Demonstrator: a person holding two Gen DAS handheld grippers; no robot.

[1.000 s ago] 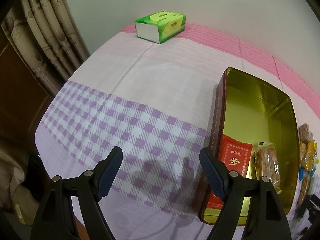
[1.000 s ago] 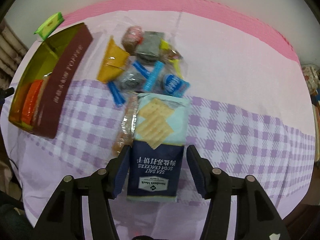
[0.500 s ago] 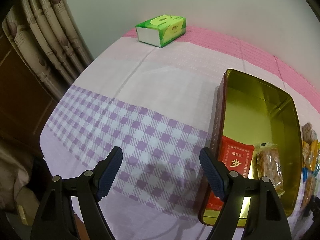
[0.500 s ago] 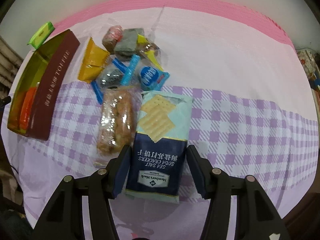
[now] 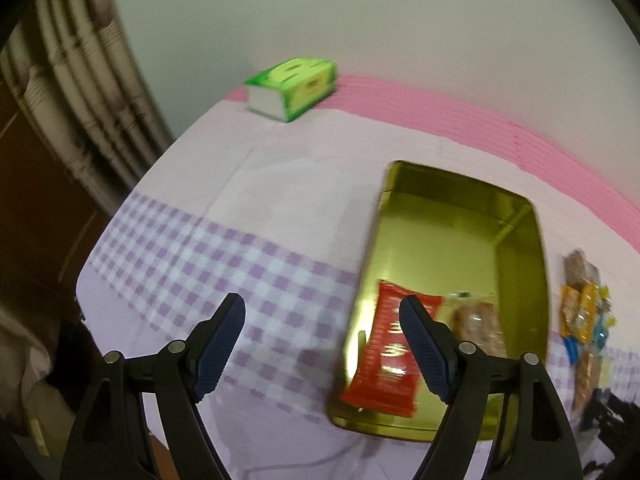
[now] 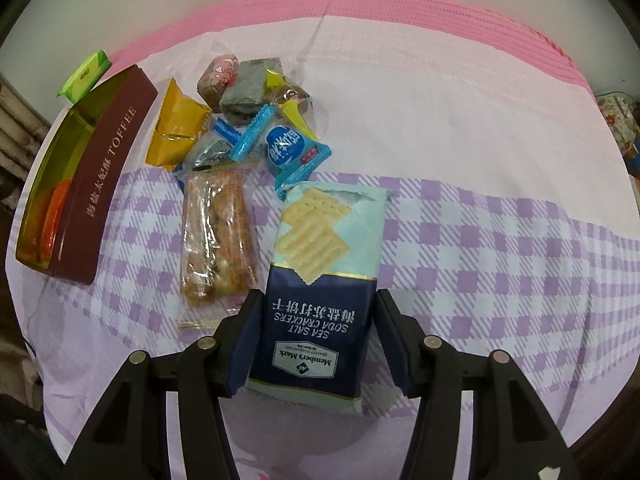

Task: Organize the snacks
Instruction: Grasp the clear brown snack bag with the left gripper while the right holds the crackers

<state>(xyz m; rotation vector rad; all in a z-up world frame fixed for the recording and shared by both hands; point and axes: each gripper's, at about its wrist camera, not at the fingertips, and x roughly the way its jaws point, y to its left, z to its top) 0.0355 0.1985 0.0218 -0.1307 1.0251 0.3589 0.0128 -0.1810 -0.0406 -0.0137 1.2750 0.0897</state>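
My right gripper (image 6: pixel 318 300) is shut on a sea salt soda cracker packet (image 6: pixel 320 280), blue and pale green, and holds it above the checked tablecloth. Behind it lies a pile of loose snacks: a clear biscuit pack (image 6: pixel 218 240), an orange packet (image 6: pixel 176 132) and a blue round-print packet (image 6: pixel 290 152). The open gold tin (image 6: pixel 108 168) stands at the left. In the left wrist view the tin (image 5: pixel 460 240) holds a red packet (image 5: pixel 384 356) and a clear biscuit pack (image 5: pixel 480 324). My left gripper (image 5: pixel 320 308) is open and empty, above the cloth at the tin's left side.
A green tissue box (image 5: pixel 292 88) sits at the table's far left corner, against the wall. Curtains (image 5: pixel 80 80) hang beyond the left edge. The pink band of the cloth (image 6: pixel 400 12) runs along the far side. The loose snack pile (image 5: pixel 584 312) lies right of the tin.
My left gripper rose and shifted right, so the tin sits more under it. The right gripper carried the cracker packet right, uncovering the clear biscuit pack.
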